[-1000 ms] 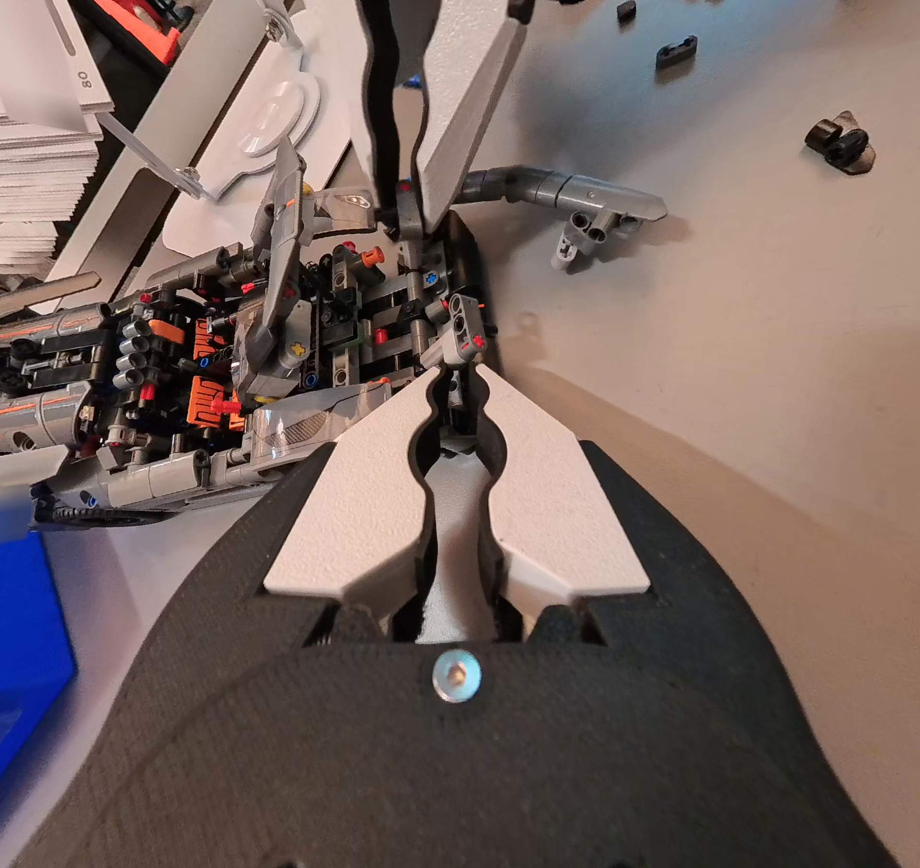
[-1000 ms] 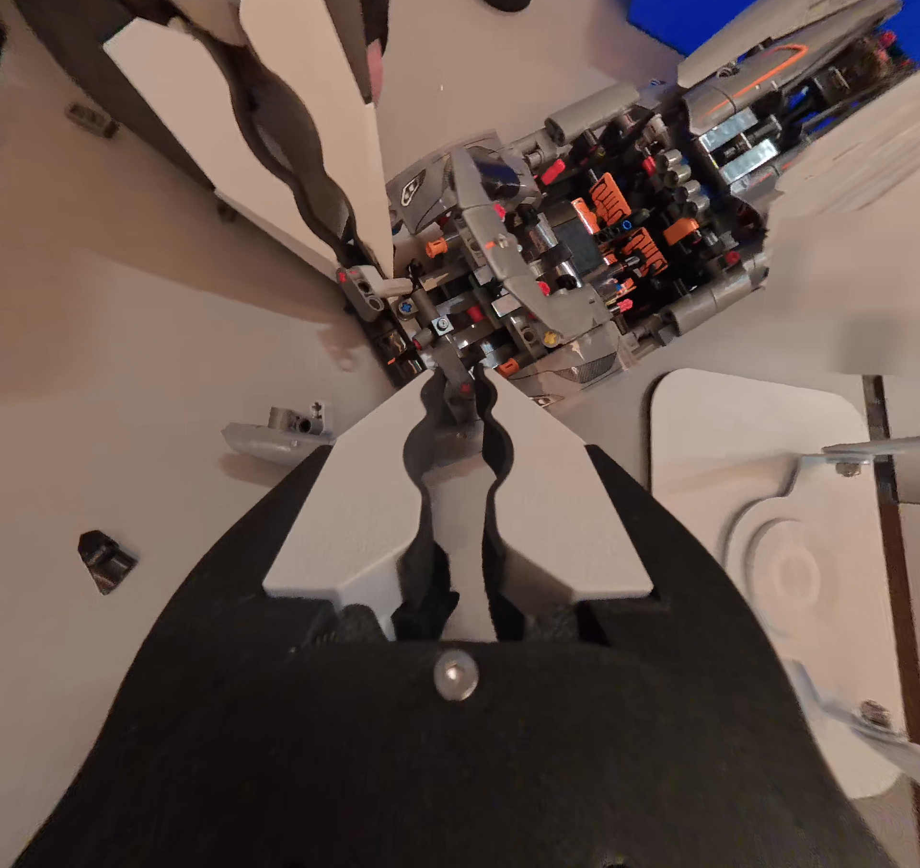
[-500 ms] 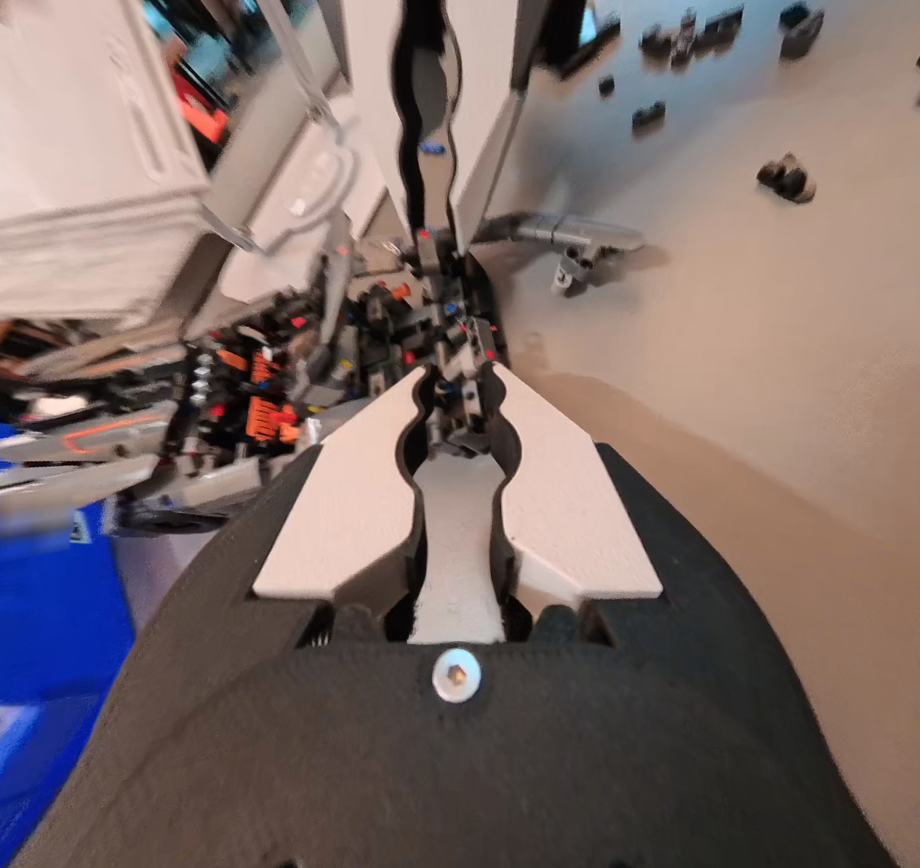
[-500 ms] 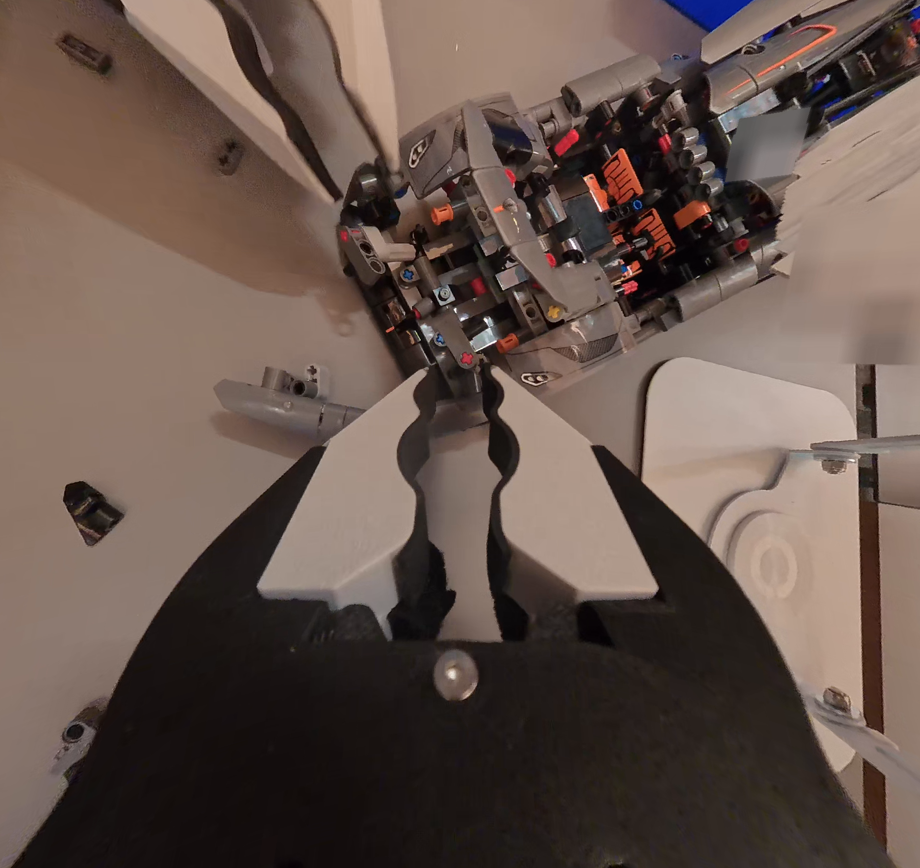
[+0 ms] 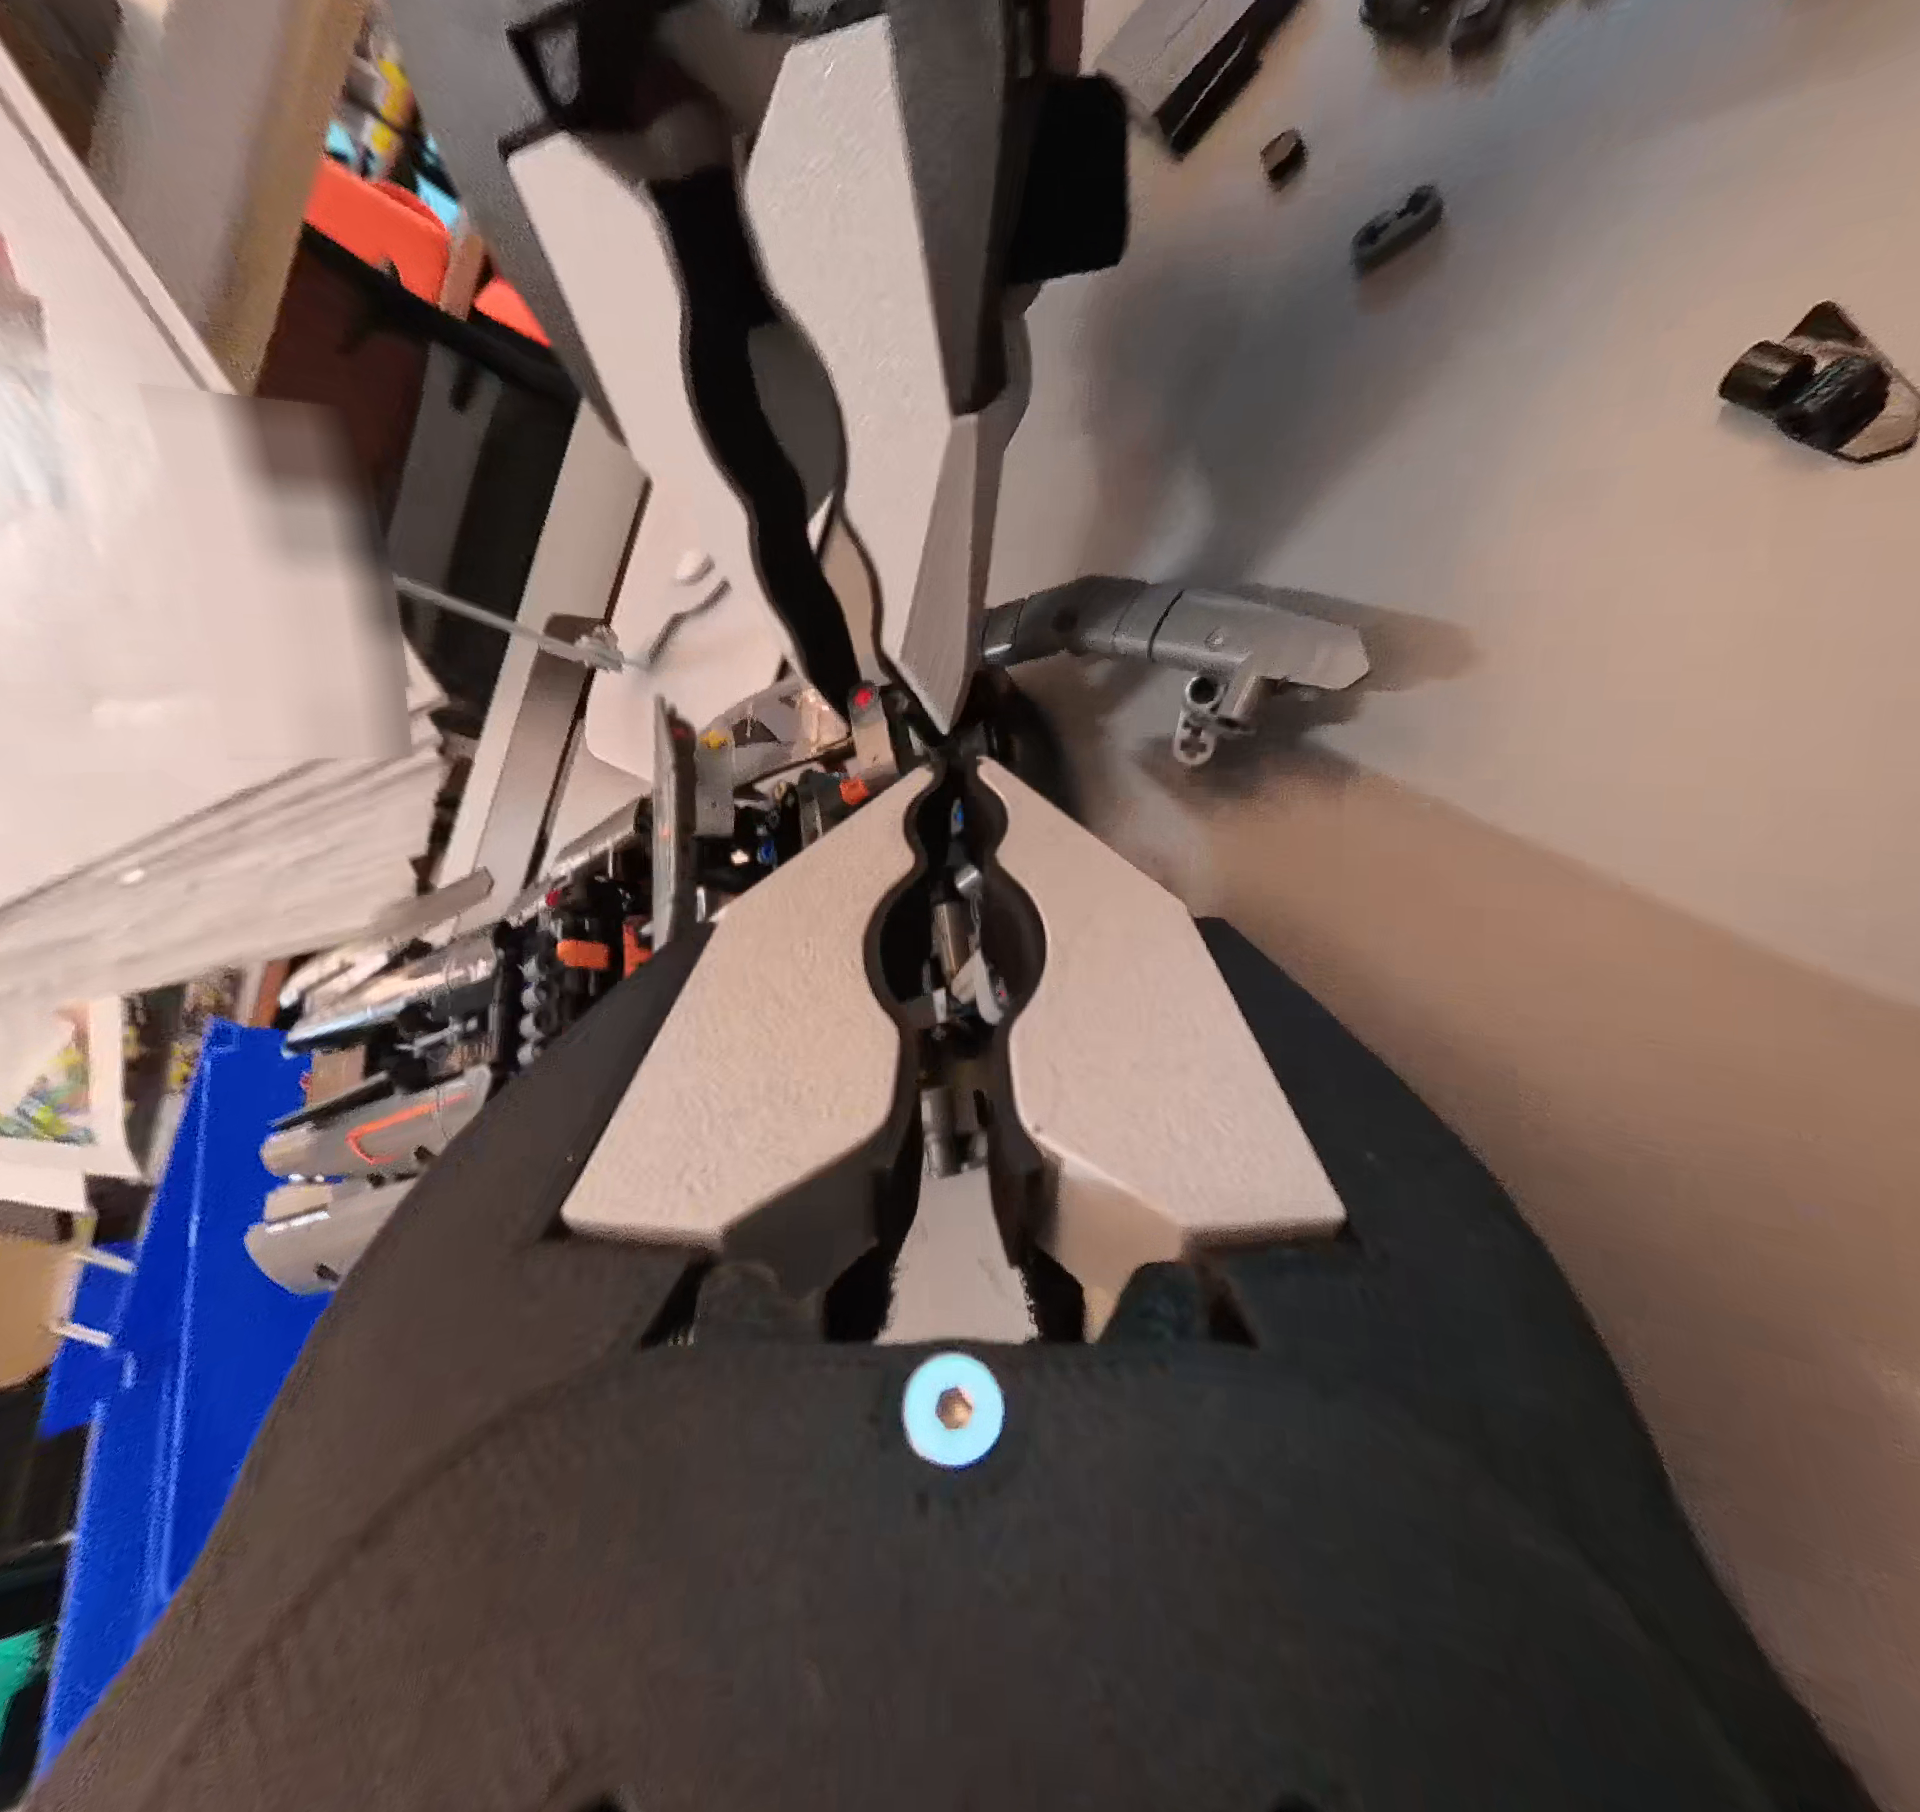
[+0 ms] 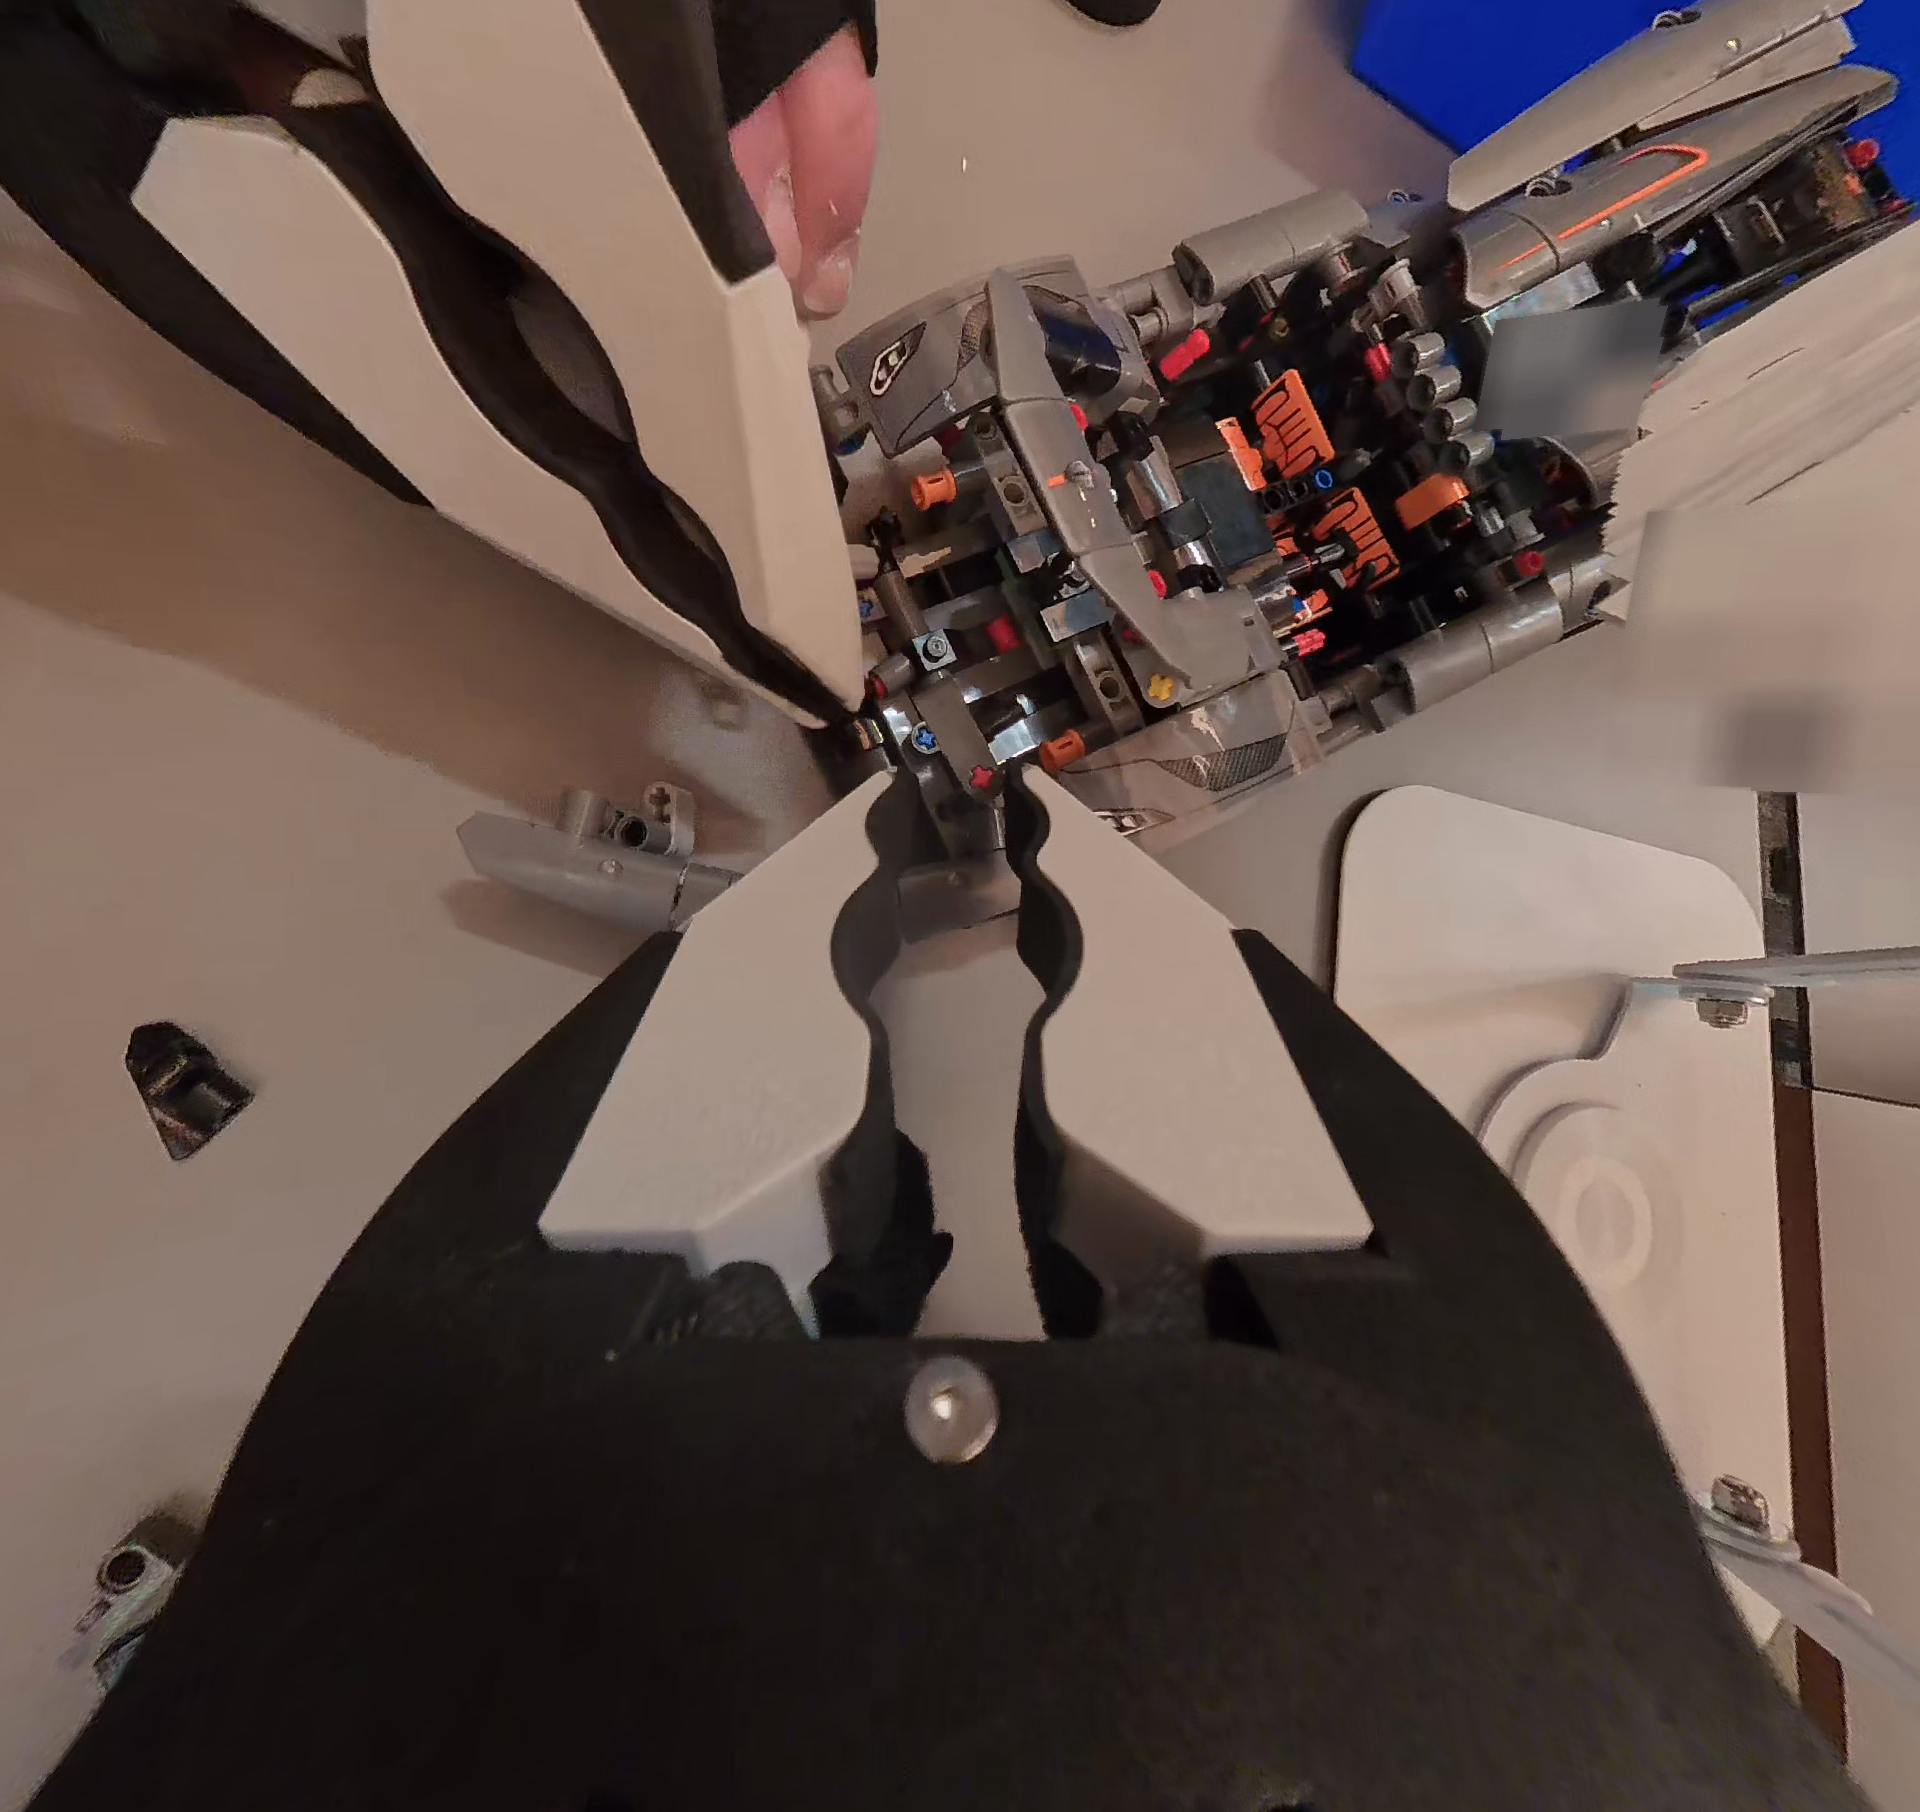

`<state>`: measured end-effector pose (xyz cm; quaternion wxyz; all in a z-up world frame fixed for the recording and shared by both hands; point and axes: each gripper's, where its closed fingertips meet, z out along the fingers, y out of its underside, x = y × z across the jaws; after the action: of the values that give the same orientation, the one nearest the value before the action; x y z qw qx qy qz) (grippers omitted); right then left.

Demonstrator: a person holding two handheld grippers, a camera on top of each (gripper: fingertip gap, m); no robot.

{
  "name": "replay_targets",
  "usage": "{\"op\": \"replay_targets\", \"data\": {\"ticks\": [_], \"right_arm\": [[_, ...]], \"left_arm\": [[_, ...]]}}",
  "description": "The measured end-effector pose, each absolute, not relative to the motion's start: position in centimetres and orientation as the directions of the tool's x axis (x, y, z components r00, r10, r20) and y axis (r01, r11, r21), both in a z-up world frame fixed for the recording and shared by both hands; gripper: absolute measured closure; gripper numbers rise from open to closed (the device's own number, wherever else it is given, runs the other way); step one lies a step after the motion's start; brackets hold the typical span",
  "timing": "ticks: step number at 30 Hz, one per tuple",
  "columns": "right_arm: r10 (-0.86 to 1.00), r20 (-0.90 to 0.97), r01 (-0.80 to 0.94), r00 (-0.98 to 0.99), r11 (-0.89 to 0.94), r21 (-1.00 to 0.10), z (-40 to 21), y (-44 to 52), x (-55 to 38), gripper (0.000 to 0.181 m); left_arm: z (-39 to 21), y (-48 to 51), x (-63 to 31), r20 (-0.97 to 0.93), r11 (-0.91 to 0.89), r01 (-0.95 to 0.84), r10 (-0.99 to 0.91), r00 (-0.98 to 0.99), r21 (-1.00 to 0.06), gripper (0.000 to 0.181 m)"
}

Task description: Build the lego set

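My left gripper (image 5: 951, 775) has slid deeper along the grey-and-orange lego car model (image 6: 1195, 557) on the table, clenched on its front beam; my right gripper (image 6: 951, 786) still grips the opposite corner, steadying it for seating

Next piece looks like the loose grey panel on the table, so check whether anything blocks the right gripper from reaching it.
Nothing visible lies between the right gripper and the grey panel, which sits just left of its fingers. But both grippers are shut on the lego car.
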<state>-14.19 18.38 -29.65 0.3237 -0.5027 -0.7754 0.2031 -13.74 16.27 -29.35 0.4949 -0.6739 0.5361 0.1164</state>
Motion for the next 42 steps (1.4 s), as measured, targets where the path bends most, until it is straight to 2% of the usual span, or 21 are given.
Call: {"op": "replay_targets", "data": {"ticks": [4, 8, 16, 19, 42], "right_arm": [[0.911, 0.293, 0.644, -0.288, 0.411, -0.645, -29.7, 18.3, -14.2, 0.167], [0.909, 0.292, 0.642, -0.296, 0.416, -0.644, -29.7, 18.2, -14.2, 0.165], [0.911, 0.288, 0.642, -0.296, 0.413, -0.646, -29.7, 18.2, -14.1, 0.165], [0.910, 0.288, 0.642, -0.297, 0.414, -0.646, -29.7, 18.2, -14.1, 0.165], [0.896, 0.311, 0.641, -0.316, 0.444, -0.626, -29.9, 17.7, -14.2, 0.164]], "left_arm": [[-29.8, 17.2, -14.0, -0.702, 0.033, -0.848, -0.579, 0.415, -0.529, 0.181], [-29.3, 17.5, -13.4, -0.694, 0.039, -0.828, -0.568, 0.442, -0.559, 0.181], [-29.9, 17.3, -14.2, -0.703, 0.024, -0.851, -0.576, 0.418, -0.525, 0.181], [-29.8, 17.3, -14.2, -0.678, 0.016, -0.828, -0.582, 0.448, -0.561, 0.181], [-29.9, 17.8, -14.7, -0.665, -0.016, -0.811, -0.564, 0.490, -0.584, 0.181]]}}
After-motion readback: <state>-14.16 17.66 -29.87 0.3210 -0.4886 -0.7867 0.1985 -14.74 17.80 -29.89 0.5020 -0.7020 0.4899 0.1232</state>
